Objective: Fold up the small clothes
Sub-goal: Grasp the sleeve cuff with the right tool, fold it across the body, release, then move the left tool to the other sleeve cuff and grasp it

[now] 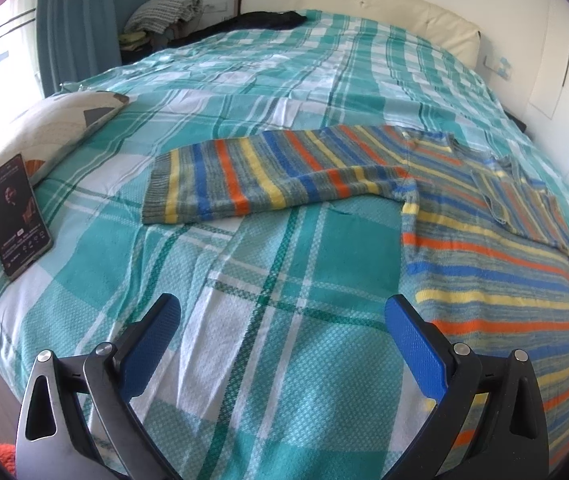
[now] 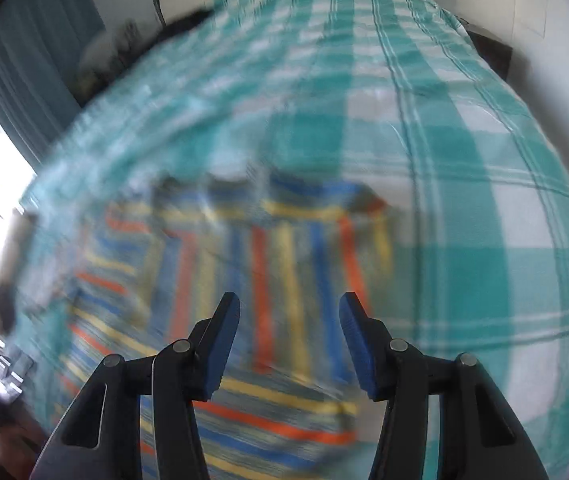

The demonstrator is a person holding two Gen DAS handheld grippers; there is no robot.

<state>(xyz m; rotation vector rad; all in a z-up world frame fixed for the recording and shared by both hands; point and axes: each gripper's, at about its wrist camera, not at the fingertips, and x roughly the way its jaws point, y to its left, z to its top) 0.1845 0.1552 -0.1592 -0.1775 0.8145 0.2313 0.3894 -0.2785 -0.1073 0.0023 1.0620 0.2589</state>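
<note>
- A striped knitted sweater (image 1: 464,216) is seen lying flat on the teal plaid bedspread (image 1: 284,340), toward the right side of the left wrist view.
- One sleeve (image 1: 524,208) appears to have been laid across the chest already, so the first fold is judged done.
- The other sleeve (image 1: 268,176) is stretched out flat to the side across the bedspread, well apart from the body; it has not yet been folded in.
- The body itself is not doubled over; the hem end lies spread out nearest the camera, so the lengthwise fold is judged to be outstanding as well.
- The left gripper (image 1: 282,320) is held above bare bedspread just beside the sweater's edge, its fingers spread wide with nothing between them.
- The right gripper (image 2: 290,312) is shown over the sweater in a heavily blurred right wrist view; its fingers stand parted and no cloth is seen pinched between them.
- A smartphone (image 1: 18,216) is propped against a patterned pillow (image 1: 44,128) at the left, clear of the garment.
- Overall, the task is judged to be at an early stage: roughly one sleeve in, with the outstretched sleeve and the body folds left.
</note>
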